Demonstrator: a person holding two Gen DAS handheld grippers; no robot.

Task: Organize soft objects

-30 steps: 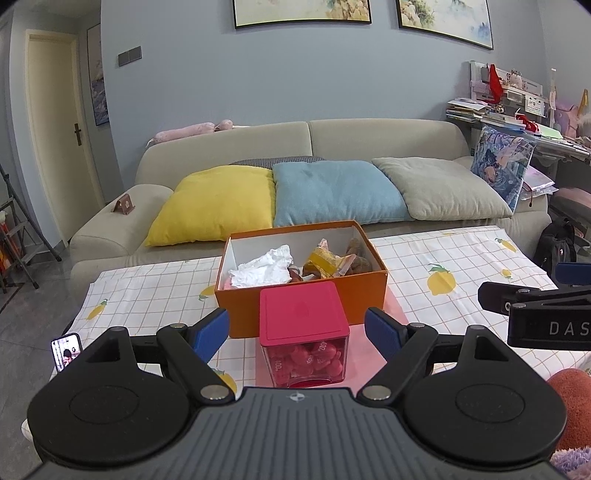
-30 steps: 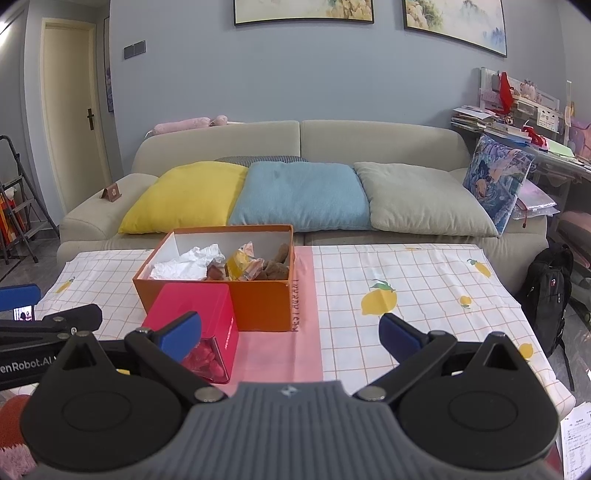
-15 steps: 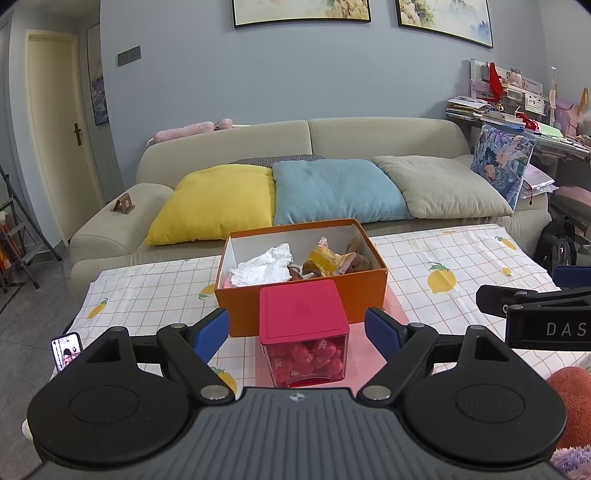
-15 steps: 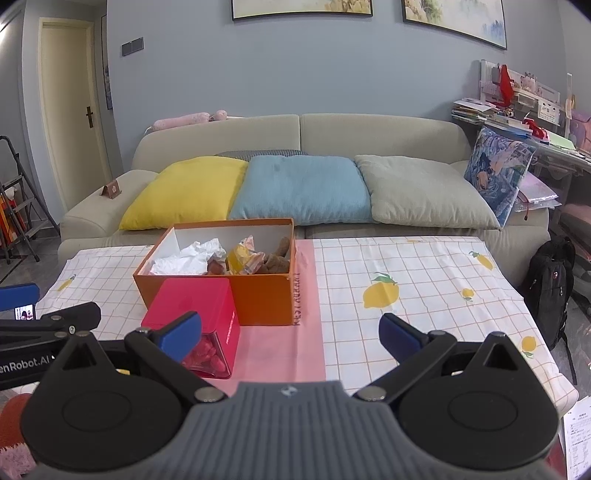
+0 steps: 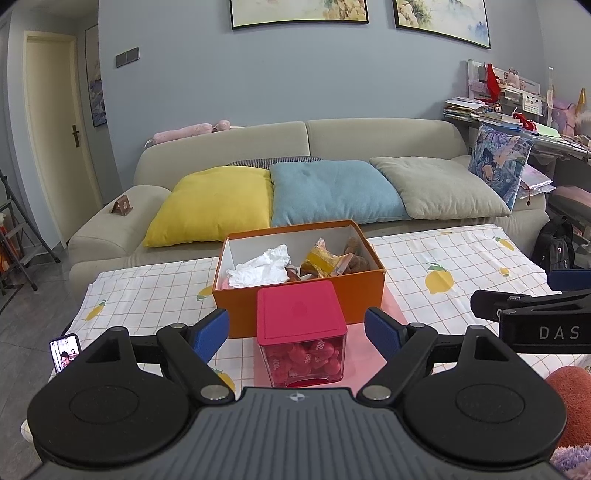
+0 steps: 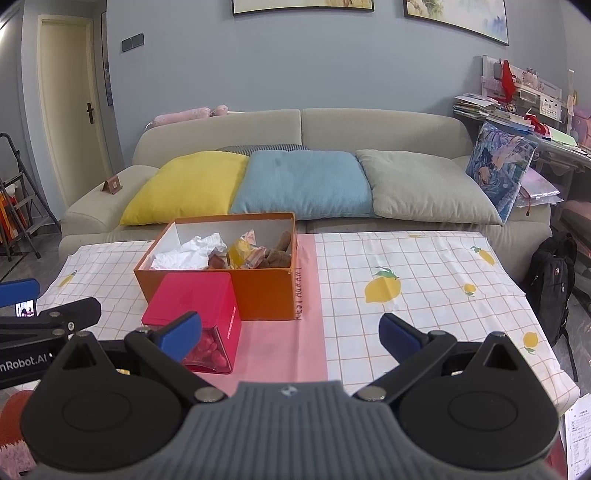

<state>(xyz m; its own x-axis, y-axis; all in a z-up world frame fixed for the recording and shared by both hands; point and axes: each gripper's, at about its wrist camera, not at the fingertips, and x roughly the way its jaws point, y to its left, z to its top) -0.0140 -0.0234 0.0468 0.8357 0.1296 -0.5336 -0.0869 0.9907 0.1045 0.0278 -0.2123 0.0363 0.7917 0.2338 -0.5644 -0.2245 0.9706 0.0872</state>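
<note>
You're lined up, both tongs spread wide and empty, left tongs (image 5: 297,326) framing the red-lidded candy jar (image 5: 302,332) — next, close in.

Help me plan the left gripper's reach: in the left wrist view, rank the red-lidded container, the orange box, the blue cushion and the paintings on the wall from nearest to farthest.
From the left gripper:
1. Red-lidded container, on the table between the open fingers.
2. Orange box, on the table just behind the container.
3. Blue cushion, on the sofa beyond the table.
4. Paintings, high on the wall behind the sofa.
</note>
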